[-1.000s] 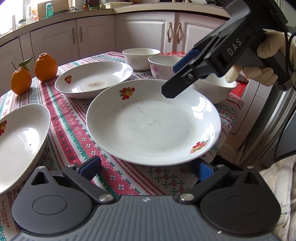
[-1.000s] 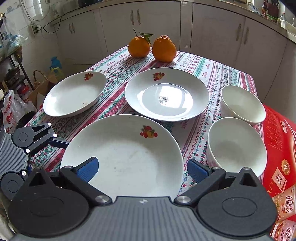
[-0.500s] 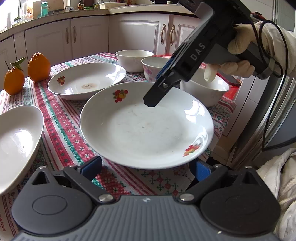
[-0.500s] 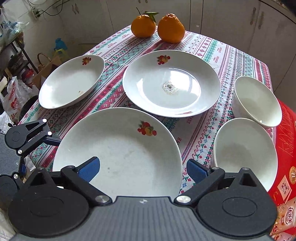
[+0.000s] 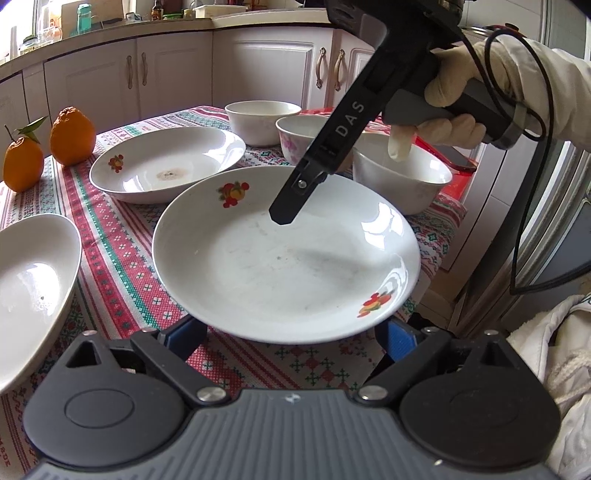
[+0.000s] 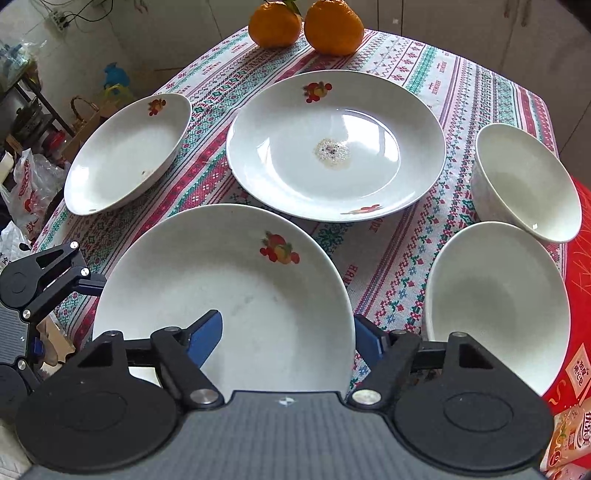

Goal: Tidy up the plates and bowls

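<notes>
Sitting nearest the edge of the cloth-covered surface (image 6: 402, 266), the near plate (image 5: 284, 258) is glazed china: stiff, breakable and probably slick, so my guess is it wants a pinch across its thin rim rather than any hold on the smooth bowl of it. The right hand-held gripper (image 6: 288, 338) has its jaws set wide apart, one blue pad (image 6: 205, 338) over the plate's inside, the other outside the rim on the right, gripping nothing as far as I can see. The left hand-held gripper (image 5: 286, 334) is likewise wide, both blue pads down beside the plate's near rim; whether they touch it I cannot tell. The left wrist view shows what the right cannot: the right tool slanting down over the plate from a gloved hand (image 5: 452, 114), and a third, flower-patterned bowl (image 5: 299, 138) between the two plain ones. The right wrist view, looking down more steeply, shows the speckled residue in the middle of the far plate (image 6: 334, 146), the third plate (image 6: 127, 153) whole at the left, and two oranges (image 6: 306, 22) beyond.
</notes>
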